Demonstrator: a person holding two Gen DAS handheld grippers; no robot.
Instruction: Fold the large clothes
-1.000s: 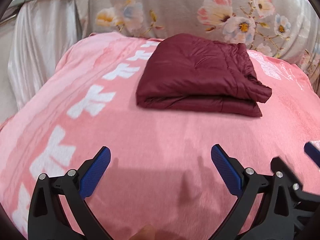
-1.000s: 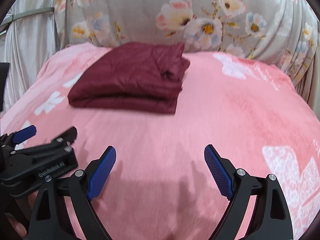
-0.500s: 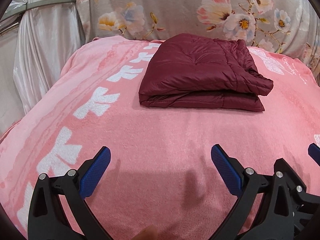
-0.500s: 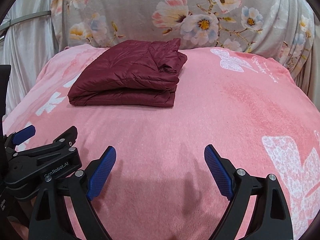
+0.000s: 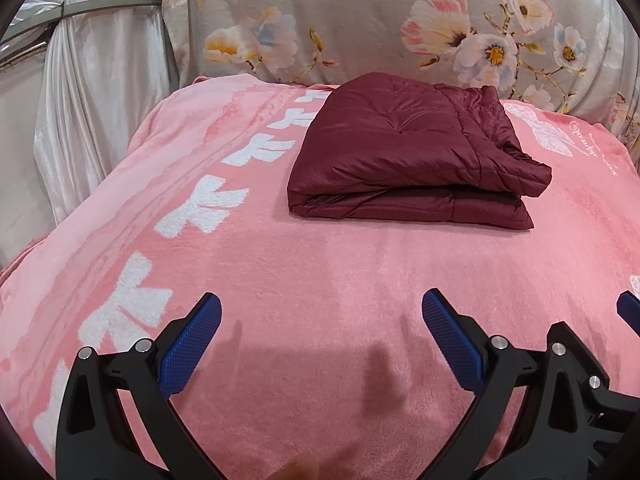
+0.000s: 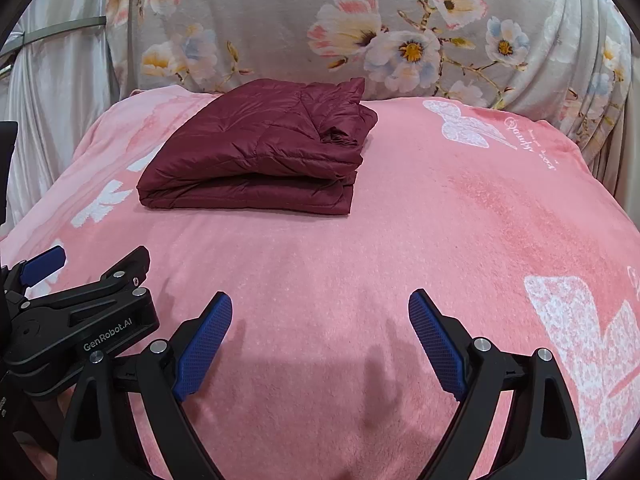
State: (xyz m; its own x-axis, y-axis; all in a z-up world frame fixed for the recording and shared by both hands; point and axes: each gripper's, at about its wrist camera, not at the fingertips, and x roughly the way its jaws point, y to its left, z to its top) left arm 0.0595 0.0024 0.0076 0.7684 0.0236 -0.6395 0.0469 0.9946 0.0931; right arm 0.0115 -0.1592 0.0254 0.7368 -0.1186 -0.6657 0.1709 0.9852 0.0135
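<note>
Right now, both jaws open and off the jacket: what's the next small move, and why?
Probably none beyond holding both back. The maroon jacket already lies folded in a compact stack on the pink blanket, and the left gripper and right gripper hang open and empty, short of it. At most, tuck the bunched edge.

Left tongs [image 5: 320,340] & right tongs [image 6: 320,340] both wide apart, side by side, nothing gripped.
</note>
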